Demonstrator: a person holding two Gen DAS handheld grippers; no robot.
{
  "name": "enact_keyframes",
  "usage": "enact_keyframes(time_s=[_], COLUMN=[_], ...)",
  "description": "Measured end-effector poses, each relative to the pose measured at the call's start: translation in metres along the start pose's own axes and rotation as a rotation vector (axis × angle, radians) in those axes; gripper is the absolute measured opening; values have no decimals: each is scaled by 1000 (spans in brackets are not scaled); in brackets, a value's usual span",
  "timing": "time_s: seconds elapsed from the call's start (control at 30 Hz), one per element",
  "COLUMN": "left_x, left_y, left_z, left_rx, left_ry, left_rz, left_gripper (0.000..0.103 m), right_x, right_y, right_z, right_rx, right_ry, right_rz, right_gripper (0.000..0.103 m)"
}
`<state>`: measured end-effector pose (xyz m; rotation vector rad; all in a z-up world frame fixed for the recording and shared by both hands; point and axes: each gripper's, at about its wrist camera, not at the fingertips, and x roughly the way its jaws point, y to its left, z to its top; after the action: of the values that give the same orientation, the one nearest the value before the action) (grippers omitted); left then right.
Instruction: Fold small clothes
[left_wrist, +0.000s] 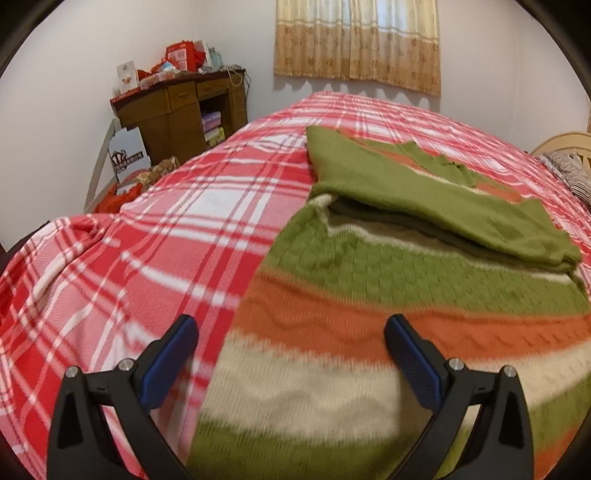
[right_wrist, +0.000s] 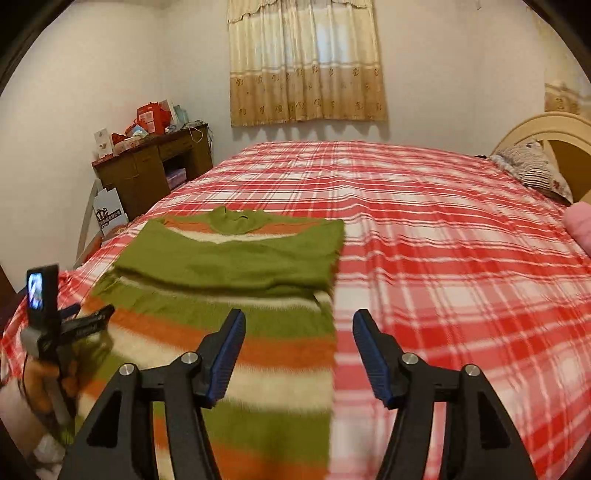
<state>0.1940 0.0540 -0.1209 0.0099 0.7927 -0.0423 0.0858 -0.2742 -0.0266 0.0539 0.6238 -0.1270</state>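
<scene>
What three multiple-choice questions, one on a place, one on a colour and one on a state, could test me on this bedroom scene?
1. Where does the sweater lie?
A. on the bed
B. on the desk
C. on the floor

2. What colours are the bedspread?
A. blue and yellow
B. red and white
C. black and grey

3. How are the sleeves?
A. spread out to both sides
B. hanging off the bed
C. folded across the chest

Answers:
1. A, it lies flat on the bedspread, with the desk away in the corner.
2. B, a red and white check covers the bed.
3. C, green sleeves lie over the striped body below the collar.
</scene>
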Motion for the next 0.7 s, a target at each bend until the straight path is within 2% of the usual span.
enact_keyframes(time_s=[0.13, 0.27, 0.4, 0.57, 0.7], left_x=[-29, -66, -88, -96, -100], left_y=[10, 25, 36, 38, 38], left_z=[-22, -50, -74, -84, -86], left_rx=[45, 103, 146, 175, 164], left_ry=[29, -17, -37, -40, -39], left_rz=[-85, -109, -133, -179, -189], left_gripper=[103, 103, 103, 102, 96], right_x=[-34, -44, -48, -54, -36], right_y=[-9, -18, -15, -3, 8], right_z=[-25, -61, -95, -132, -150], right_rx=[-19, 22, 3, 10, 22], right_ry=[-13, 80, 159, 214, 298], right_rz=[-34, 20, 64, 107, 153], right_gripper=[81, 81, 81, 81, 78])
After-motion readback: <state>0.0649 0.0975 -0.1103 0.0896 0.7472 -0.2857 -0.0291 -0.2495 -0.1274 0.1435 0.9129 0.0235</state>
